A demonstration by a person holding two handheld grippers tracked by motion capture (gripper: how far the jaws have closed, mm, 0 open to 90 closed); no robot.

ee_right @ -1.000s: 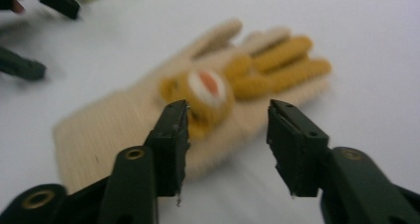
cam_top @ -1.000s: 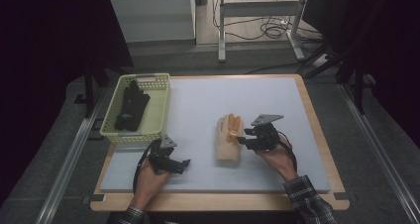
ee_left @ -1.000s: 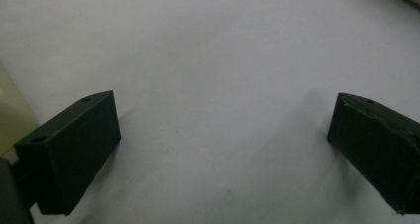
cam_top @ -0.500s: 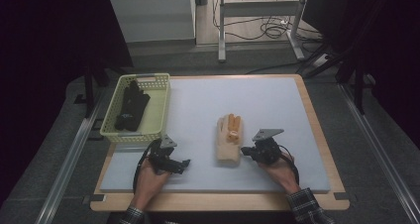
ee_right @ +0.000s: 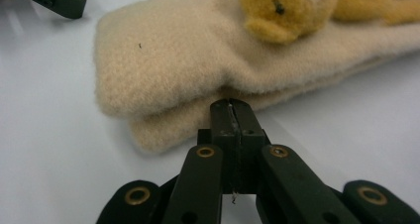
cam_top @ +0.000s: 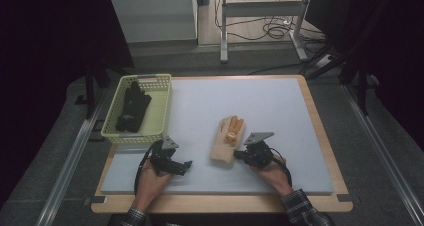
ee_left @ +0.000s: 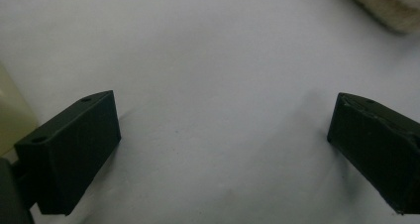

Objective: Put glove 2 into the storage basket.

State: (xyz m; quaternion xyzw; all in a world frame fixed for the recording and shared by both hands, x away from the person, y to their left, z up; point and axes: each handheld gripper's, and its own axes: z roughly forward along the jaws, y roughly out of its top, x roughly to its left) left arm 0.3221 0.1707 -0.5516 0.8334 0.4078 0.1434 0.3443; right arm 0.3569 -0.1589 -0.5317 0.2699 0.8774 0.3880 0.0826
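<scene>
A pair of beige fleece gloves (cam_top: 227, 138) lies stacked on the white table top, with an orange bear motif (ee_right: 277, 8) on the upper one. My right gripper (cam_top: 237, 156) sits at the cuff end's right side. In the right gripper view its jaws are pressed flat together, and the right gripper (ee_right: 232, 105) has its tip against the seam between the two gloves (ee_right: 198, 60), with no fabric visible between the jaws. My left gripper (cam_top: 185, 165) rests near the front left of the table. In its own view the left gripper (ee_left: 223, 144) stands wide open over bare table.
A pale yellow basket (cam_top: 137, 77) at the left edge of the table holds black gloves (cam_top: 132, 108); its wall (ee_left: 12, 110) is close to my left jaw. A wooden border (cam_top: 320, 121) frames the white table top. Cables lie on the floor beyond the table.
My right gripper has come toward the near edge and lower, from beside the gloves' middle to their cuff end. The left gripper has stayed put.
</scene>
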